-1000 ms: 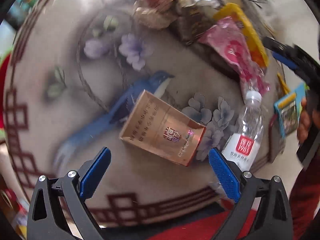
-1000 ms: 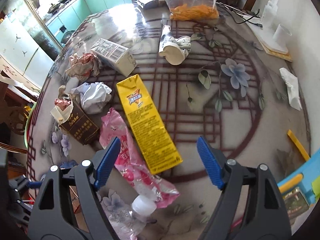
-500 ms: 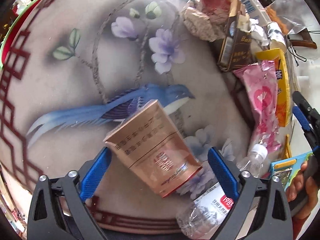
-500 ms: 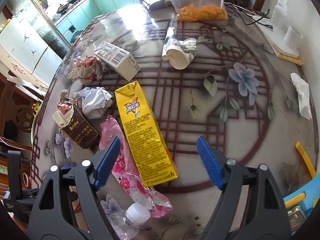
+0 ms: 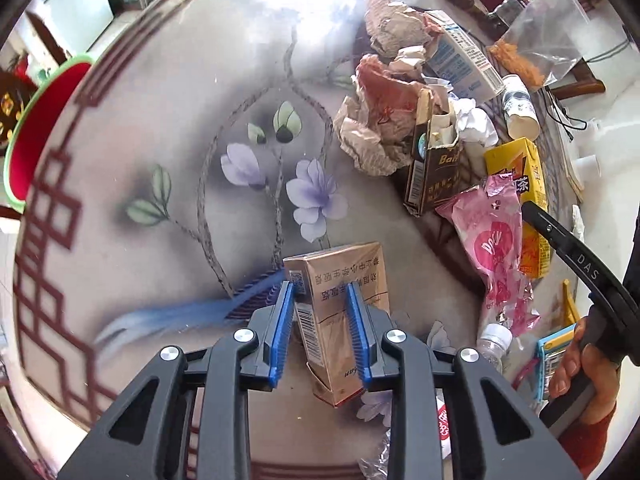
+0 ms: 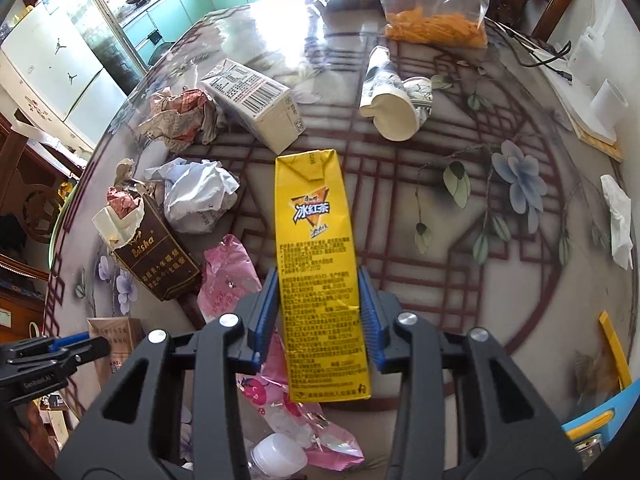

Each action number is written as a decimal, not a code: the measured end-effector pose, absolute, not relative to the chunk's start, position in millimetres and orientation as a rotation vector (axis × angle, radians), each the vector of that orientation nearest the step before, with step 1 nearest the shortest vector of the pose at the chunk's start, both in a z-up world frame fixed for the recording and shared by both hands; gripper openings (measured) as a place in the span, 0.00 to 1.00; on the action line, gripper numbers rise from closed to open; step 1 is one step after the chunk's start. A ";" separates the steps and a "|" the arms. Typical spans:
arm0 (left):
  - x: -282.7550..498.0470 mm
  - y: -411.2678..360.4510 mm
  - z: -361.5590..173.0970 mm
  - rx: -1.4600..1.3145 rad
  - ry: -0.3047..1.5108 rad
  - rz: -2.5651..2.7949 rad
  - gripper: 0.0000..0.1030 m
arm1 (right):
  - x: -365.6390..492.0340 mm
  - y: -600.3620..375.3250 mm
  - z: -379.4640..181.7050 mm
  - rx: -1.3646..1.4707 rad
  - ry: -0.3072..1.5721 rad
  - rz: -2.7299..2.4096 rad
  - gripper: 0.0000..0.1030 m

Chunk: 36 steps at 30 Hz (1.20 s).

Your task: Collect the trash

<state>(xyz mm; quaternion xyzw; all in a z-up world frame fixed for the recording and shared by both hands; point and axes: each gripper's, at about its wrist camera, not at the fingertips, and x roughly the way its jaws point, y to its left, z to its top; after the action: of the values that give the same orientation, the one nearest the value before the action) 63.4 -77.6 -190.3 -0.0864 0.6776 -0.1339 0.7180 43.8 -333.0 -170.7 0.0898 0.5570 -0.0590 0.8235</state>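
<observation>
Left tool (image 5: 320, 320) clamped on gold carton (image 5: 340, 280); right tool (image 6: 319, 312) clamped on yellow carton (image 6: 316, 240). Light, crushable: grip flat sides mid-length, gently.

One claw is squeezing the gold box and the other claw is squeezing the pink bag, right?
Not quite. The left gripper is squeezing the gold box, but the right gripper is squeezing the yellow drink carton, not the pink bag, which lies on the table beside it. The right wrist view shows this.
</observation>
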 end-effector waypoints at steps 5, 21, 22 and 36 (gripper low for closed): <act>56.4 -91.8 -185.8 -0.116 1.464 -0.315 0.63 | 45.4 -339.0 -183.0 0.203 1.223 -0.157 0.35; 40.5 -120.2 -219.0 -0.006 1.532 -0.318 0.55 | 31.3 -355.4 -150.3 0.334 1.085 -0.190 0.34; 41.2 -120.7 -217.8 -0.013 1.525 -0.338 0.54 | 30.3 -355.5 -149.2 0.341 1.080 -0.187 0.34; 67.1 -91.6 -131.2 0.000 1.219 -0.319 0.52 | 22.1 -341.8 -94.0 0.392 0.923 -0.130 0.34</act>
<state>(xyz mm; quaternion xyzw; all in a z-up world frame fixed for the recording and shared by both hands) 67.1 -91.6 -131.2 0.0001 0.5701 -0.1492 0.8079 22.1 -341.8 -94.0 0.1876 0.4423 -0.0622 0.8748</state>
